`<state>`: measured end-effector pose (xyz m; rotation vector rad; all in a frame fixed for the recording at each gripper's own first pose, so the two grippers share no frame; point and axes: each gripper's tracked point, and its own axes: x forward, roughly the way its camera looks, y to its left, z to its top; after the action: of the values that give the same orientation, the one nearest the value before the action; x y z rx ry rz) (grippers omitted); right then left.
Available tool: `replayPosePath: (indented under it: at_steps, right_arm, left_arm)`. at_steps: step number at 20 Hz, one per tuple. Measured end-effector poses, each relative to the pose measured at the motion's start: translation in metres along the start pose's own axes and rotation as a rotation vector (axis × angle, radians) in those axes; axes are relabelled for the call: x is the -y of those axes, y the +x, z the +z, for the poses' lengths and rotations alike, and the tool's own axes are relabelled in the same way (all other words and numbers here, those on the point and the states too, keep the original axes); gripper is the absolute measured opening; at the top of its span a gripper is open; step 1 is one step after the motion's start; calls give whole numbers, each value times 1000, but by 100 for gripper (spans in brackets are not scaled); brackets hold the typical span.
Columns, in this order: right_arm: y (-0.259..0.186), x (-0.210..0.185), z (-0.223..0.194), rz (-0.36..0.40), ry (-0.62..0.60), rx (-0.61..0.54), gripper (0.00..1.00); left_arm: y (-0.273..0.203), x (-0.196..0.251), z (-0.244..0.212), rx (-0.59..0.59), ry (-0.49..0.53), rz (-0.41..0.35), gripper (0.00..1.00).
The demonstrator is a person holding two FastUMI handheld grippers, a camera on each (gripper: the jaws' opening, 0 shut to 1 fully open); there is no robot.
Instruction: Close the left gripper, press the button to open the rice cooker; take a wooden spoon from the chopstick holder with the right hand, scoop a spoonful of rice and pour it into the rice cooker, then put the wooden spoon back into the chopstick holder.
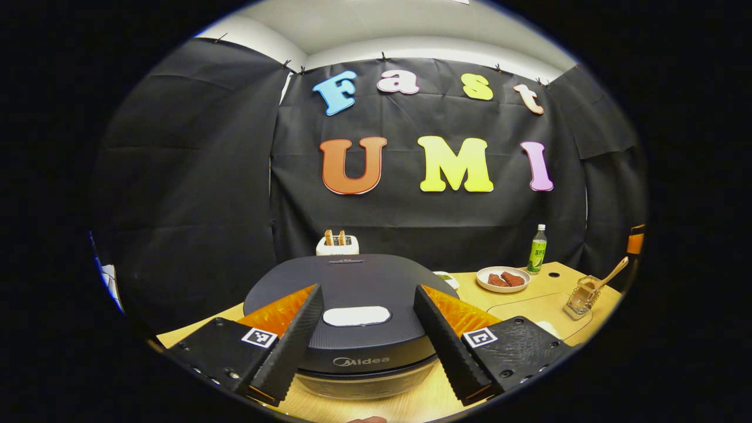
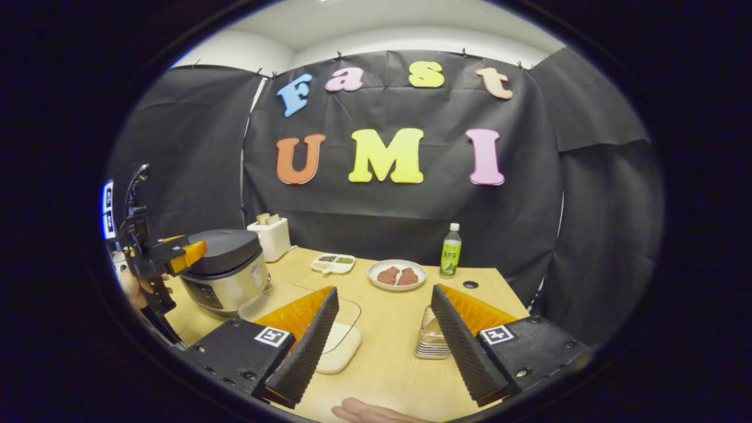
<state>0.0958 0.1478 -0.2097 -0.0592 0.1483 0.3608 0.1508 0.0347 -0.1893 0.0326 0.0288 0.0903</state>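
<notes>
The rice cooker (image 1: pixel 352 294) stands right in front of my left gripper (image 1: pixel 368 288), its dark lid down and its white button (image 1: pixel 356 316) between the two fingers. That gripper is open, and its fingers stand over the lid, one to each side of the button. Far right on the table, the chopstick holder (image 1: pixel 581 296) holds a wooden spoon (image 1: pixel 612 274). My right gripper (image 2: pixel 385 289) is open and empty above the table. A clear container of white rice (image 2: pixel 339 343) lies behind its left finger, the chopstick holder (image 2: pixel 430 338) by its right finger. The rice cooker (image 2: pixel 226 267) and left gripper (image 2: pixel 179 254) appear at far left.
On the wooden table (image 2: pixel 388 364) stand a plate of meat (image 2: pixel 396 274), a green bottle (image 2: pixel 450 251), a small divided dish (image 2: pixel 333 262) and a white toaster (image 2: pixel 269 235) near the back wall. A hand (image 2: pixel 370 411) shows at the bottom edge.
</notes>
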Motion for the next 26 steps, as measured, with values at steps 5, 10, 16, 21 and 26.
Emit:
replayPosePath:
  at_steps: [5, 10, 16, 21, 26]
  right_arm:
    - [-1, -5, -1, 15, 5, 9, 100]
    - [-7, 1, 5, -13, -7, 19, 100]
    - [-20, 11, 15, -44, 8, 30, 100]
    - [-37, 18, 28, -86, 8, 57, 100]
    - [-59, 33, 46, -161, -5, 88, 100]
  left_arm:
    - [-6, 2, -8, -21, -16, 20, 100]
    - [-22, 0, -3, 3, 2, 41, 99]
    - [-41, 7, 4, -64, -37, 30, 97]
    - [-54, 18, 26, -82, -103, -11, 88]
    - [-79, 30, 62, -25, -44, -36, 94]
